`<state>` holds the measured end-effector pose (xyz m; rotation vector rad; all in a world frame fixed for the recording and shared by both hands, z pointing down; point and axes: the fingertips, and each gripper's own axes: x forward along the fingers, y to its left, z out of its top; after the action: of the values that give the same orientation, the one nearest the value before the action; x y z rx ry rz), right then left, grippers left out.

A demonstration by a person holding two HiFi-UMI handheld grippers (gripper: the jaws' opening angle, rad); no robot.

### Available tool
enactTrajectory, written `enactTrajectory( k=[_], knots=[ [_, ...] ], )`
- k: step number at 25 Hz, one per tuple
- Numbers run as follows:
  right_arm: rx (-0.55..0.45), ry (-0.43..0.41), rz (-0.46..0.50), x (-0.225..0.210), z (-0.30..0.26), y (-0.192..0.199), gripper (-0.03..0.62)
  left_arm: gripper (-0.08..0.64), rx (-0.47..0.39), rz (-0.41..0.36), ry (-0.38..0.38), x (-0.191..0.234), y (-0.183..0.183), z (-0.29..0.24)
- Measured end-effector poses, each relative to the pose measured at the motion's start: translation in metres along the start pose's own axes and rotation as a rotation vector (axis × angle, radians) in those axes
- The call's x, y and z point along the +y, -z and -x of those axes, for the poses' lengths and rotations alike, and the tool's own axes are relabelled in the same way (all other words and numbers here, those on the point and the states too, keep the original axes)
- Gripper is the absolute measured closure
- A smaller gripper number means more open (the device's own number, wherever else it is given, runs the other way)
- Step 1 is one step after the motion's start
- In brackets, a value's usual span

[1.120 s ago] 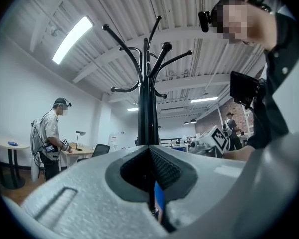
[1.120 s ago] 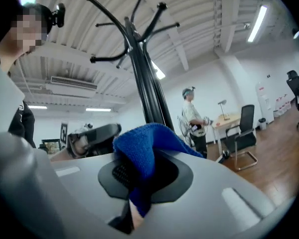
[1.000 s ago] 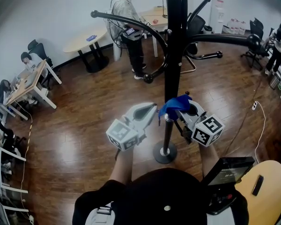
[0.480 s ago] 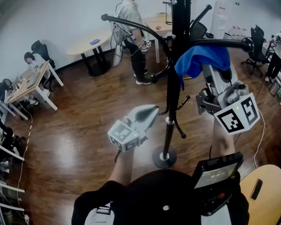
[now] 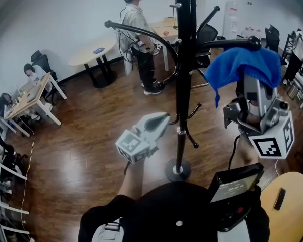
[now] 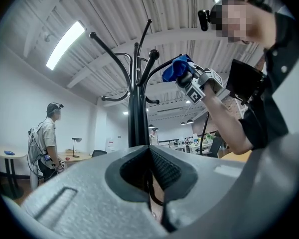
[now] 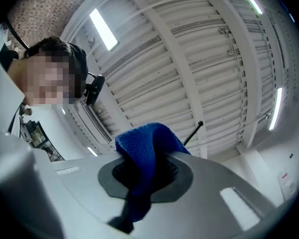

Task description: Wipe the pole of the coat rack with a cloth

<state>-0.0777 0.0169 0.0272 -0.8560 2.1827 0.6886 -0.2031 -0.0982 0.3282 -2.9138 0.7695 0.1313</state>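
The blue fuzzy cloth [image 5: 241, 67] is up in the upper right of the head view, draped over the tips of my right grey gripper [image 5: 253, 94], which points upward. In the right gripper view the jaws are pinching that cloth: it bulges out above the dark pads and a thin tail hangs down between them. The tall black metal coat rack pole [image 5: 182, 84] runs down the middle of the head view, and the cloth sits to the right of it, clearly apart from the pole. The cloth is just below the knobbed end of one curved black rack arm [image 5: 227, 43]; I can't tell whether they touch.

My left grey gripper [image 5: 163, 118] is lower, left of centre, with its tip close beside the pole but not on it. In the left gripper view its jaws are pressed together with nothing between them, and the pole rises straight behind them.

The round black base [image 5: 178, 171] of the rack stands on the brown wooden floor [image 5: 91, 135] at lower centre.
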Motion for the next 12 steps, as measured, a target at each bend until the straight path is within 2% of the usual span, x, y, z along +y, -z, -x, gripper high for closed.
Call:
enactTrajectory(
  k=[6,9,12],
  knots=[
    [0.249,0.056,-0.061,-0.019,-0.004,0.105,0.563,0.565,-0.005,0.023,0.0,-0.005,0.007,0.005],
    [0.423,0.011,-0.055,-0.008,-0.002,0.17,0.564,0.565,0.007,0.035,-0.02,0.0,0.007,0.004],
    [0.518,-0.015,-0.077,0.01,0.02,0.214,0.565,0.565,0.006,0.031,-0.018,0.003,0.016,0.007]
  ],
)
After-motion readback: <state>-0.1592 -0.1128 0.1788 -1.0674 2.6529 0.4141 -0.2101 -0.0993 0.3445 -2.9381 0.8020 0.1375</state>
